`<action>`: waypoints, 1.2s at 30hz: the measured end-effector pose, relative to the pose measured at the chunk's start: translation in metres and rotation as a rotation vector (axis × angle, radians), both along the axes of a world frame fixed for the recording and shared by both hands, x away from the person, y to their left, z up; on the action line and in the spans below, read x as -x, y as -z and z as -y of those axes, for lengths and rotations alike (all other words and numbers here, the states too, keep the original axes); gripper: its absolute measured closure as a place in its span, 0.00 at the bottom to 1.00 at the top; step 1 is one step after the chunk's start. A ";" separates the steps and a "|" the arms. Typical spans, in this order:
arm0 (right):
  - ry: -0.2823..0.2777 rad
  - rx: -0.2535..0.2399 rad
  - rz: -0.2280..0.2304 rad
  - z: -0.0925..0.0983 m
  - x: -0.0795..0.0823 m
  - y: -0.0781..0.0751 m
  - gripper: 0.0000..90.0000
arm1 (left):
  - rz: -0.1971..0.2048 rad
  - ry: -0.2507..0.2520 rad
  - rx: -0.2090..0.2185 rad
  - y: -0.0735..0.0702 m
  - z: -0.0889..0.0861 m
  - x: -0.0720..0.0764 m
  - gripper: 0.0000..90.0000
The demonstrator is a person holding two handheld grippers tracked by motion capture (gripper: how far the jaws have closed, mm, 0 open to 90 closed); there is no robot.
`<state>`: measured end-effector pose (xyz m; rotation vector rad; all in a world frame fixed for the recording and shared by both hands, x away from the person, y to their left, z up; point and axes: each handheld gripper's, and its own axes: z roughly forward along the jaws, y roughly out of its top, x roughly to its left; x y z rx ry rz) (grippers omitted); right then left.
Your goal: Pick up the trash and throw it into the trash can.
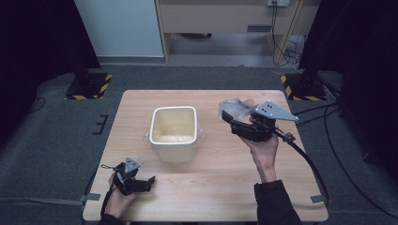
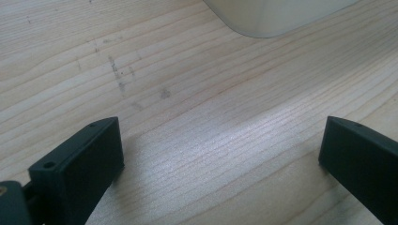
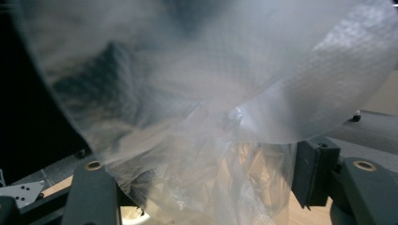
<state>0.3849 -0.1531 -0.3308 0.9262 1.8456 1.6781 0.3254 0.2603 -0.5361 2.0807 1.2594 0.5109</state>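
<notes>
My right gripper [image 1: 231, 117] clamps a crumpled clear plastic bag [image 3: 197, 140] beside the white bin [image 1: 173, 133]; left gripper [image 1: 149, 182] rests open; thin film could slip free

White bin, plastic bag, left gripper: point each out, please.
white bin [image 1: 172, 152], high view, on its front wall.
plastic bag [image 3: 187, 93], right gripper view, on the crumpled clear film.
left gripper [image 1: 149, 182], high view, between its fingertips.
</notes>
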 end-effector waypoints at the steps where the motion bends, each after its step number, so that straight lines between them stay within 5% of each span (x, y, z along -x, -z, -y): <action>1: 0.000 0.001 0.001 -0.002 -0.001 0.000 0.39 | 0.000 0.000 0.000 0.000 0.000 0.000 0.00; 12: -0.025 -0.021 -0.021 -0.022 -0.013 0.005 0.40 | 0.001 0.002 0.000 0.000 0.000 0.000 0.00; 36: -0.070 0.020 -0.023 -0.082 -0.038 0.013 0.40 | 0.000 0.003 0.001 0.000 0.001 -0.001 0.00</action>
